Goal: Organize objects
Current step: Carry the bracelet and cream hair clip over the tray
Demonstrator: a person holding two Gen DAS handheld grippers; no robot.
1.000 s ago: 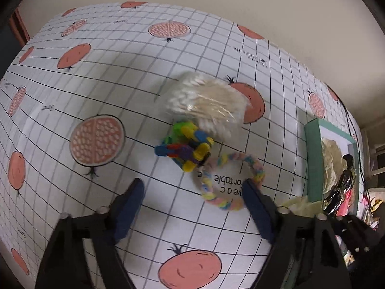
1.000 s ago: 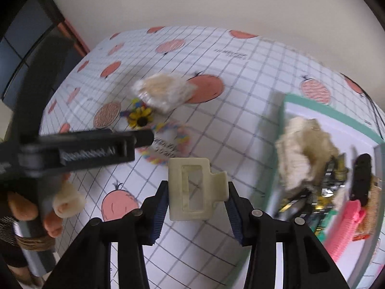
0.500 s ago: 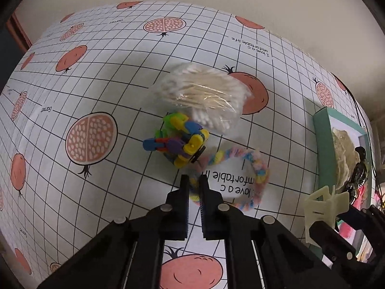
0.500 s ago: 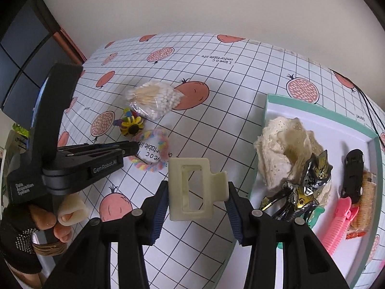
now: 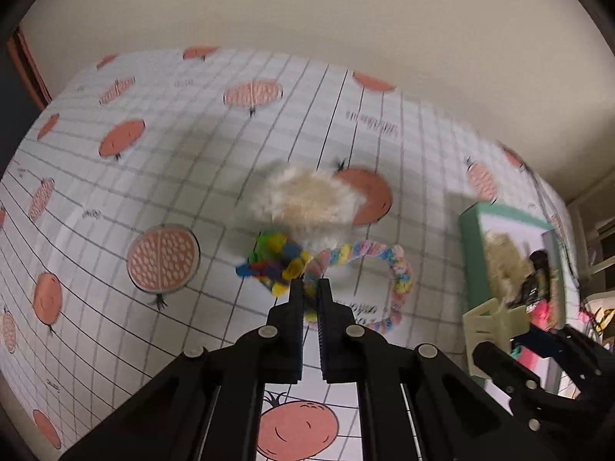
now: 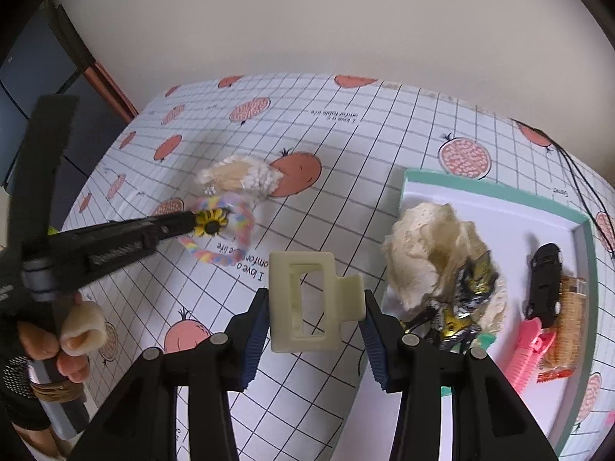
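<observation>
Printed words on the tablecloth

The tablecloth (image 6: 346, 199) carries small black print: "I love a comfortable life" reads upside down near its far edge and again, partly hidden, just beyond the cream hair clip (image 6: 307, 299); other small words are illegible.

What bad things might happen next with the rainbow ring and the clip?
1. The left gripper pinches only one spot of the rainbow rope ring, so the ring may slip out.
2. The colourful flower toy looks tangled with the ring and may get dragged along.
3. The cream hair claw clip in the right gripper could land on the lace cloth in the tray.
</observation>
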